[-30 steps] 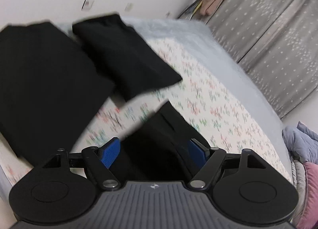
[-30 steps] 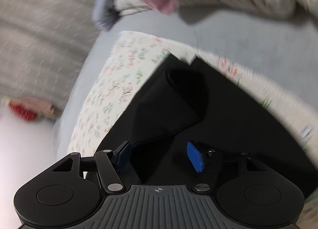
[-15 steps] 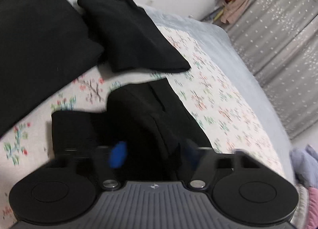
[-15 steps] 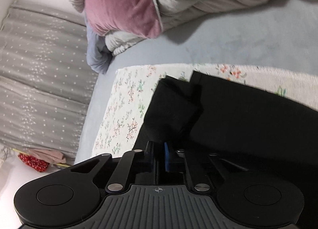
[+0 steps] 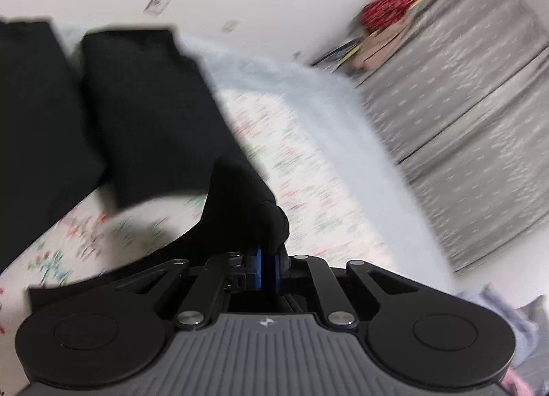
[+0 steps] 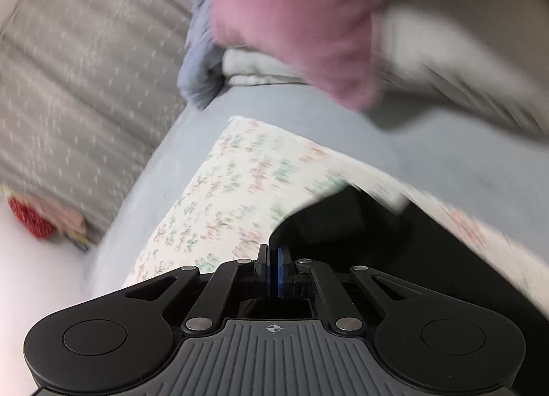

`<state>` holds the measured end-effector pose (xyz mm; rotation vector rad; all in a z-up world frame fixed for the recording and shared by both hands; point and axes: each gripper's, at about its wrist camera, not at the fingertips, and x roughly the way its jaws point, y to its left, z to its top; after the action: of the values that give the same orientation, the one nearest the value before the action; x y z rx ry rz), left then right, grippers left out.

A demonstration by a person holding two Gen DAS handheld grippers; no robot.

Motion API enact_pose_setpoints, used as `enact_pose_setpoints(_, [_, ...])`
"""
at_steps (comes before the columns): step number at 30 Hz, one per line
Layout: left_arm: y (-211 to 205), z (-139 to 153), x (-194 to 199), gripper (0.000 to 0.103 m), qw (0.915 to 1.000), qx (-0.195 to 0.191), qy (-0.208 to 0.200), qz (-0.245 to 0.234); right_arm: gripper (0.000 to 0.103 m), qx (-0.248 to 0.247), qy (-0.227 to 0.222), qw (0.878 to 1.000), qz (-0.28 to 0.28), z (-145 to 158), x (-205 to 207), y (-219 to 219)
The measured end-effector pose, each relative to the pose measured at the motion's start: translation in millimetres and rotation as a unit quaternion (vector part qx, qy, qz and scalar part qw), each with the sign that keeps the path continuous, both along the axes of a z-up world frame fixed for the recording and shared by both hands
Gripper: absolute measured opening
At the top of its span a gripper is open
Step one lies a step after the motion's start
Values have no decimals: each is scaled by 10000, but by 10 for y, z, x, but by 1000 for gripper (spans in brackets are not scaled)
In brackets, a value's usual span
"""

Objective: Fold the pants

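- Our left gripper (image 5: pixel 267 270) has its jaws clamped tight on a bunched fold of the black pants (image 5: pixel 240 204), and the fabric rises in a peak just in front of the blue pads (image 5: pixel 259 272).
- Our right gripper (image 6: pixel 273 270) is pinched onto the edge of the same pants (image 6: pixel 343 221), with the cloth trailing off to the right and down under the gripper body.
- The pants sit on the floral sheet (image 6: pixel 226 197), which lies over a pale blue bed (image 6: pixel 274 104).
- In the left wrist view there are two more black folded garments (image 5: pixel 144 101) lying farther up the floral sheet (image 5: pixel 302 162), side by side; we can't tell if they touch.
- Both views are pretty blurry.
- A pink pillow (image 6: pixel 291 18) and grey-white bedding (image 6: pixel 446 63) are piled at the far end of the bed, with the grey dotted curtain (image 6: pixel 68 70) off to the side.
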<state>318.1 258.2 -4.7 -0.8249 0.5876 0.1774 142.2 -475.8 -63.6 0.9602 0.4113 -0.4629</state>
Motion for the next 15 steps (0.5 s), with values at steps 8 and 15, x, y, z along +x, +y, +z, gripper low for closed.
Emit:
enact_pose_setpoints(8, [199,-531,-690,21,9960,644,494,-375,3,-1996,-280,9752,916,731,-815,653])
enact_pose_setpoints(15, [186,-936,-874,21,9864,1006,1058,-754,3,-497,972,9890,1000,-630,-1473,457])
